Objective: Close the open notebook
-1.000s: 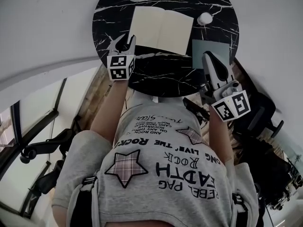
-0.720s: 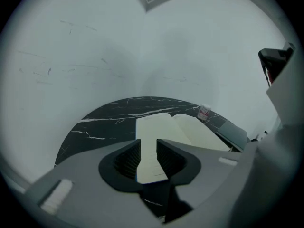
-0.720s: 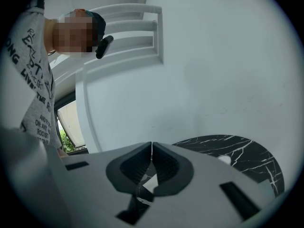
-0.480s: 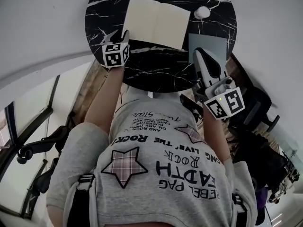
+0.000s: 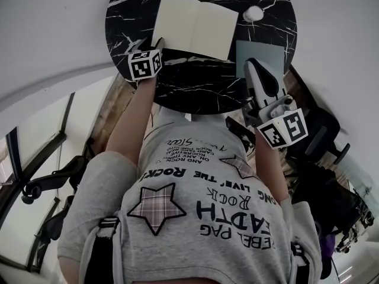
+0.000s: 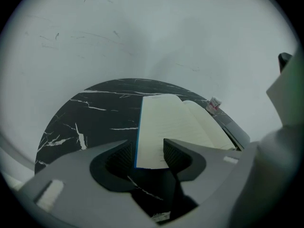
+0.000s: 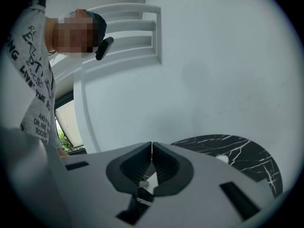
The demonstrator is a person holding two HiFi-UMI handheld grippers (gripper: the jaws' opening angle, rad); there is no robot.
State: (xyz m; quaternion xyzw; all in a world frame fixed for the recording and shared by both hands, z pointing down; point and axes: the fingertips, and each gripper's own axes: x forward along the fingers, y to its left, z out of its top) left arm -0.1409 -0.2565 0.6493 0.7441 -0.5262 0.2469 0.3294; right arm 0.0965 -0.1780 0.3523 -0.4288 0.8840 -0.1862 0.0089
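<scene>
A round black marble worktop [image 5: 195, 84] stands on a pale floor, with an office chair [image 5: 328, 138] at its right. The open notebook [image 5: 195, 19] lies flat on its far half, cream pages up; a small white lump [image 5: 253, 13] sits just beside its right edge; a grey flat pad [image 5: 263, 52] lies nearer the person. Only the left gripper view shows the notebook's blue cover edge and its near left corner between the parted jaws of the left tongs [image 6: 147, 152], neither pad touching; those jaws have just been opening. The right gripper view shows the right tongs [image 7: 151, 150] closed on nothing, before a white wall. The left forearm is stretched out, its tongs tilted down; the right tongs are held level at the worktop's near right rim.
</scene>
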